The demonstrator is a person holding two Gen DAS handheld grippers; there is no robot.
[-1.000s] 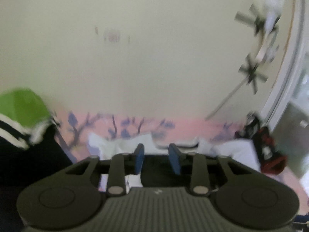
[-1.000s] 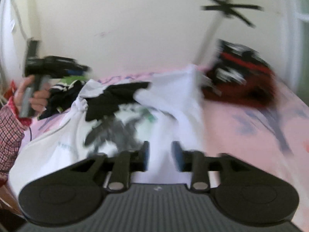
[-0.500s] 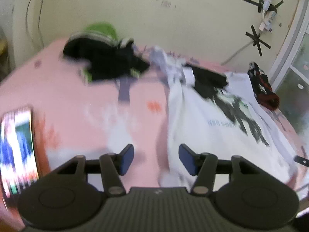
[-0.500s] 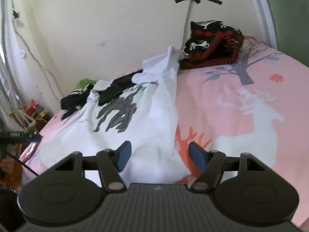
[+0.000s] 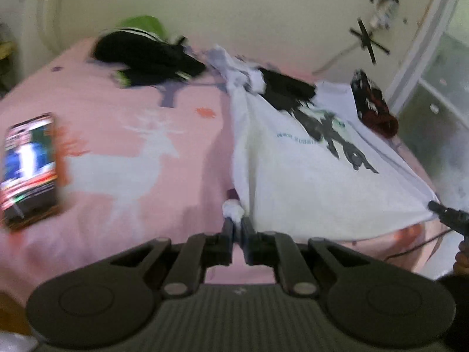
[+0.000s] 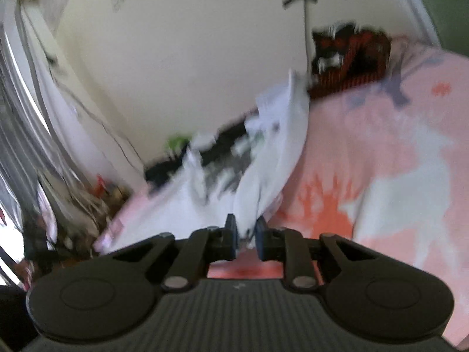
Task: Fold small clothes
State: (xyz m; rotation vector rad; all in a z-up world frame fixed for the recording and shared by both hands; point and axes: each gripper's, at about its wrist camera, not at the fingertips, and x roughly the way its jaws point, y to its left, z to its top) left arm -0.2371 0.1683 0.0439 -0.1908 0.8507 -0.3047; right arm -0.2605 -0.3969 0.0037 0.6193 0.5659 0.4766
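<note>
A white T-shirt with a black print lies stretched across the pink bed. My left gripper is shut on its near left hem corner. My right gripper is shut on the other hem corner of the T-shirt; in the left wrist view its tip shows at the shirt's right corner. The hem is pulled taut between the two grippers. The right wrist view is blurred.
A pink bedsheet with a white deer print covers the bed. A phone lies at the left. A black and green garment lies at the back, a black and red knit at the right near the wall.
Both grippers were open above the shirt's hem half a second ago. Both have now closed on the hem corners and the cloth is pulled taut.
</note>
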